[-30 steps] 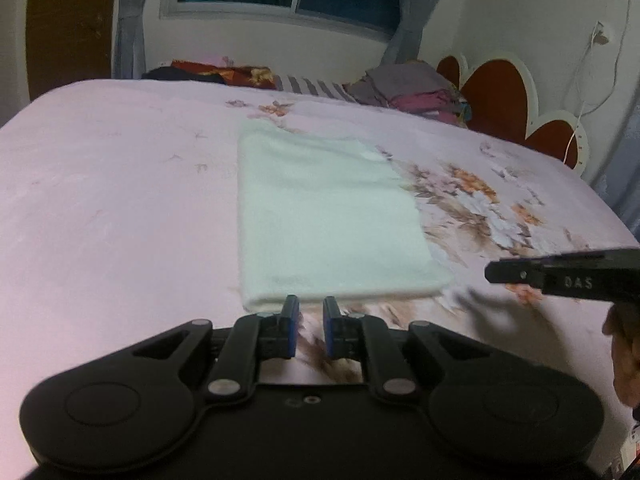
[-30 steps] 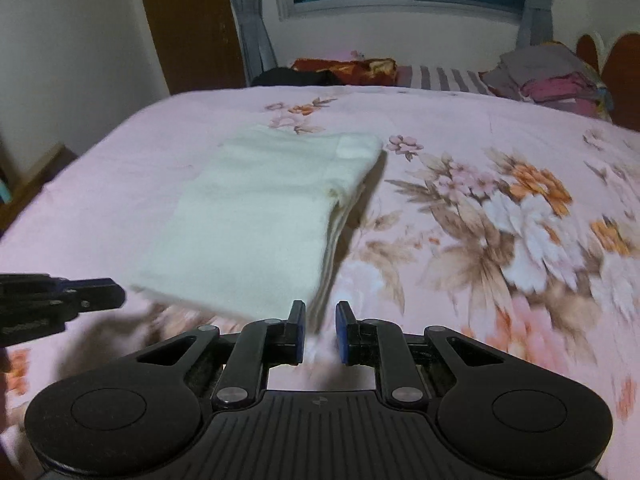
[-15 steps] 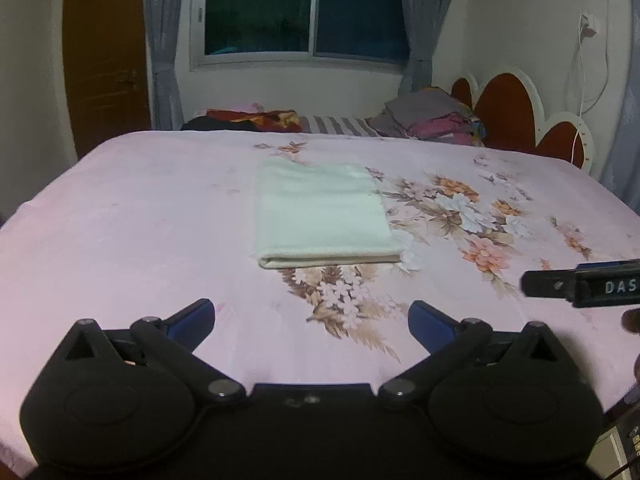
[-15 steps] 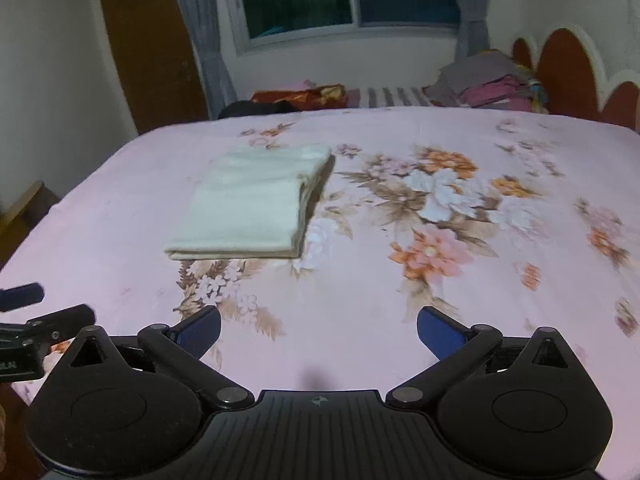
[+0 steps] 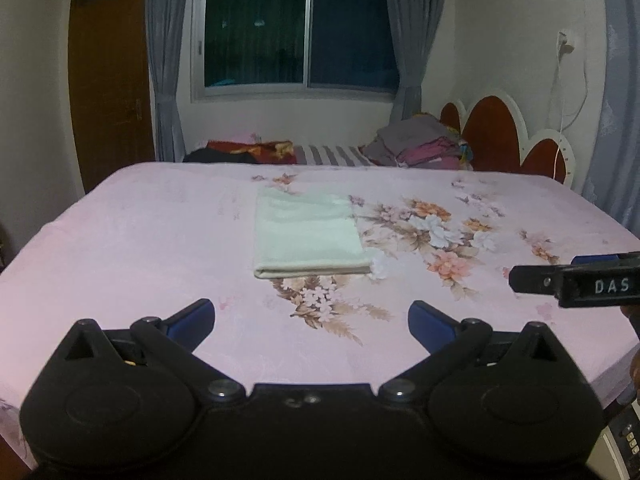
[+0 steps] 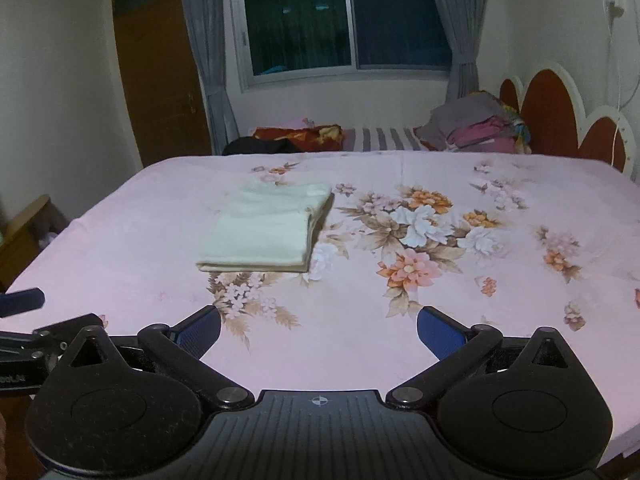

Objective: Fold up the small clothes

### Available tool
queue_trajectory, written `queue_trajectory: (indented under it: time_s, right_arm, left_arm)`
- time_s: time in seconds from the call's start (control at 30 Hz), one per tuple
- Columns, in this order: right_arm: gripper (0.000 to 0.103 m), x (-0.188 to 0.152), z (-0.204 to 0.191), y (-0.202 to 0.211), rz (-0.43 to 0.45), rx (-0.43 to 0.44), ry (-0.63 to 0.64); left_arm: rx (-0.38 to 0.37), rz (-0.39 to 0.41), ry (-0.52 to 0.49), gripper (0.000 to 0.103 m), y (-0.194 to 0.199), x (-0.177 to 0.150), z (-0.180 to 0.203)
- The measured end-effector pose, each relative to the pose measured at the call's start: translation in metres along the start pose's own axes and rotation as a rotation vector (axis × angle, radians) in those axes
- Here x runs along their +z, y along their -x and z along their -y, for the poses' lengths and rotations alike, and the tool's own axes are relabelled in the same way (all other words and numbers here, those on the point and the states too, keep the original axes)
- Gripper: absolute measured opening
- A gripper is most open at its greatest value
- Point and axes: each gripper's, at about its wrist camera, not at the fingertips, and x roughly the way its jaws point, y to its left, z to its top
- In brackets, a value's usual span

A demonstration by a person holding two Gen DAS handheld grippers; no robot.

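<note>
A pale green cloth [image 5: 306, 236] lies folded into a flat rectangle on the pink flowered bed [image 5: 140, 240], left of the big flower print. In the right wrist view the same folded cloth [image 6: 266, 232] shows its layered edge on the right side. My left gripper [image 5: 312, 318] hangs over the near edge of the bed, jaws wide open and empty, well short of the cloth. My right gripper [image 6: 319, 326] is likewise open and empty, back from the cloth. Each gripper shows at the other view's edge: the right gripper [image 5: 576, 280], the left gripper [image 6: 20, 320].
A pile of clothes [image 5: 420, 146] and dark and striped bedding [image 5: 280, 152] lie beyond the far edge of the bed, under the window. A red scalloped headboard [image 5: 504, 136] stands at the right. A brown door [image 5: 108, 84] is at the left.
Both grippers went from shut at the cloth's near edge to wide open, and drew back and up away from the cloth, which now lies folded and untouched.
</note>
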Motion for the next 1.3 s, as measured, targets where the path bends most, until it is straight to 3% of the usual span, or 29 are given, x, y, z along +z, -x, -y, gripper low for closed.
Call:
queue_trajectory:
  time_s: [0.43,1.3]
  right_arm:
    - [0.103,-0.005,0.007,0.024,0.019,-0.016,-0.03]
    - [0.103,-0.001,0.002,0.03,0.024,-0.01,-0.014]
  left_arm:
    - [-0.015,0.036,-0.027,0.103,0.011,0.006,0.009]
    - [-0.017,0.051,-0.022,0.103,0.016,0.007,0.008]
